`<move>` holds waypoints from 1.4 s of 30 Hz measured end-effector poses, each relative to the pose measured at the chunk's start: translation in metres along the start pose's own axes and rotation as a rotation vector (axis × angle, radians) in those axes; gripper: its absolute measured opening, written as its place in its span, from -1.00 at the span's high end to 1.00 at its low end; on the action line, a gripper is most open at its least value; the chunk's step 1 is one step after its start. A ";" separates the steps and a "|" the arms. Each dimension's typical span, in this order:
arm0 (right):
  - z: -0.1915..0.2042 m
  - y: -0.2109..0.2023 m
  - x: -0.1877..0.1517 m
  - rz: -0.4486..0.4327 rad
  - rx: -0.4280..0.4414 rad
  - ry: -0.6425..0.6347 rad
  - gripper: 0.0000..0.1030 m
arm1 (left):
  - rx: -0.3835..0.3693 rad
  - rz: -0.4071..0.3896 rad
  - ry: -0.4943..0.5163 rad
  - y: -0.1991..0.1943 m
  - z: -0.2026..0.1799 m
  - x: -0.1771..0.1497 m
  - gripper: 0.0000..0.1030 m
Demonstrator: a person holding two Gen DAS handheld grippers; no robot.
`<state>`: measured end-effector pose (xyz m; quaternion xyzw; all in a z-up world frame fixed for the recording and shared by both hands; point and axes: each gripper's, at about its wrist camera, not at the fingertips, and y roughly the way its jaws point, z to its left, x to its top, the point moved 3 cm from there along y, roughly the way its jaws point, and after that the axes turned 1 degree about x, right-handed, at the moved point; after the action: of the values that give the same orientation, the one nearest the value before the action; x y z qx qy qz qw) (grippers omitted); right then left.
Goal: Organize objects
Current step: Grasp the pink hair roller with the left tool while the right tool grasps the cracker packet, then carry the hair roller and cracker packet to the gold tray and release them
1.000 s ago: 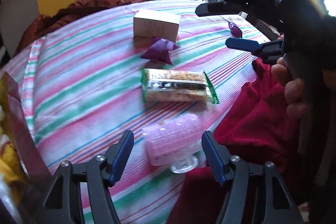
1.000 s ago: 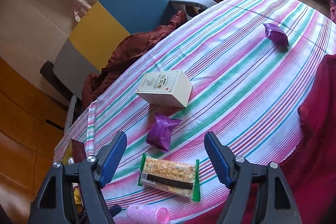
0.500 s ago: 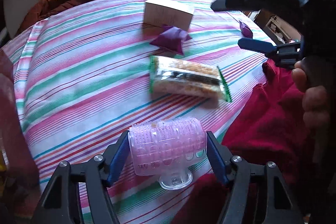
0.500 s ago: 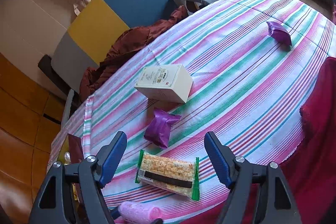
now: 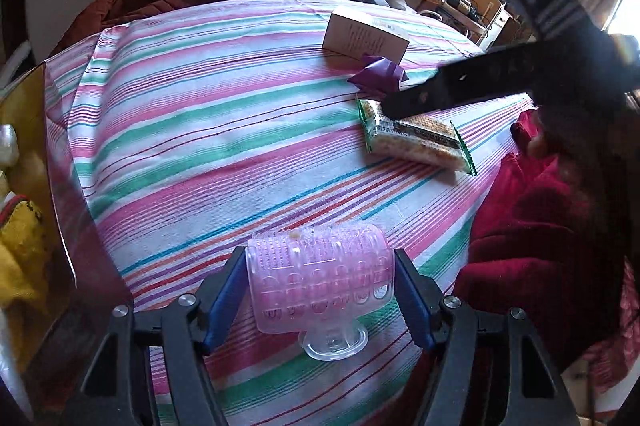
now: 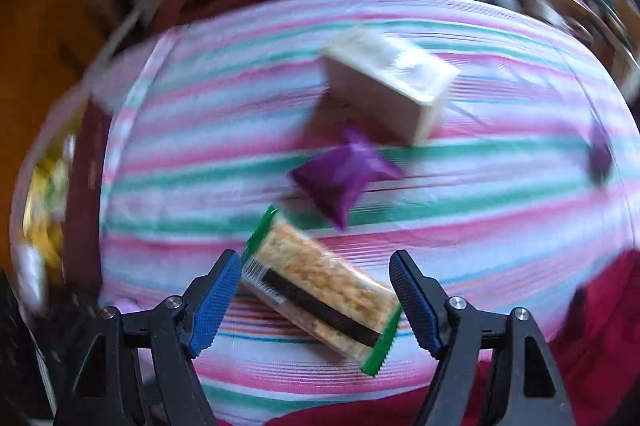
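**Two grippers over the striped table**

The left gripper [image 5: 320, 300] has the pink hair roller [image 5: 320, 286] between its blue pads, which lie against the roller's two ends; it is grasping the roller at the near edge of the striped tablecloth [image 5: 208, 146]. The roller's clear foot points back toward the gripper.

The right gripper [image 6: 316, 296] hangs released over the snack bar [image 6: 320, 286]; its jaws have just been opening, and the bar lies slanted between them, though whether either pad touches it is blurred.

Just beyond the bar sits a purple packet [image 6: 340, 178], and past that a white box [image 6: 390, 86]. A second purple packet [image 6: 600, 154] lies far off to the right.
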<state>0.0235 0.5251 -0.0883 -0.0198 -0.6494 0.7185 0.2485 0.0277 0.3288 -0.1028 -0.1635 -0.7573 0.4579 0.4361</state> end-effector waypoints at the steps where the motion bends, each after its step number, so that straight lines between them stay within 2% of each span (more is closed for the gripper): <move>1: 0.006 0.005 0.002 0.031 -0.013 -0.057 -0.61 | -0.001 -0.005 0.003 -0.001 0.000 -0.001 -0.37; 4: 0.024 0.022 0.001 0.125 -0.150 -0.248 -0.61 | -0.012 -0.009 -0.004 0.000 0.001 -0.002 -0.37; 6: 0.027 0.033 -0.001 0.170 -0.218 -0.319 -0.61 | -0.019 -0.011 -0.010 0.000 0.002 -0.002 -0.38; 7: 0.025 0.039 -0.001 0.186 -0.226 -0.323 -0.68 | -0.018 -0.014 -0.009 0.000 0.002 -0.003 -0.38; 9: 0.014 0.042 0.003 0.183 -0.198 -0.276 -0.86 | -0.012 -0.016 -0.001 0.001 0.000 -0.003 -0.38; 12: -0.004 0.044 0.003 0.191 -0.083 -0.159 -0.80 | 0.002 -0.022 0.017 0.001 -0.002 -0.004 -0.39; 15: 0.006 0.033 0.002 0.166 -0.090 -0.192 -0.12 | 0.000 -0.026 0.014 -0.001 0.001 -0.006 -0.39; 16: 0.012 0.032 -0.001 0.168 -0.104 -0.214 0.01 | 0.001 -0.027 0.014 -0.001 0.001 -0.006 -0.39; 18: 0.022 0.030 -0.005 0.153 -0.130 -0.241 0.07 | 0.004 -0.034 0.016 -0.002 0.001 -0.007 -0.37; 23: 0.030 0.024 -0.009 0.103 -0.123 -0.202 0.08 | 0.020 -0.046 0.012 -0.013 0.003 -0.010 -0.36; 30: 0.041 -0.008 -0.018 -0.015 -0.005 -0.116 0.08 | -0.018 -0.190 0.019 -0.068 -0.002 -0.005 -0.36; 35: 0.064 -0.026 -0.025 -0.072 0.080 -0.113 0.08 | -0.021 -0.261 -0.053 -0.110 0.017 -0.011 -0.37; 42: 0.131 -0.037 -0.022 -0.125 0.163 -0.178 0.08 | 0.022 -0.350 -0.211 -0.161 0.068 -0.027 -0.37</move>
<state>0.0092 0.3965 -0.0400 0.1048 -0.6082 0.7510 0.2346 0.0125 0.1887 0.0043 0.0243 -0.8106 0.3977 0.4291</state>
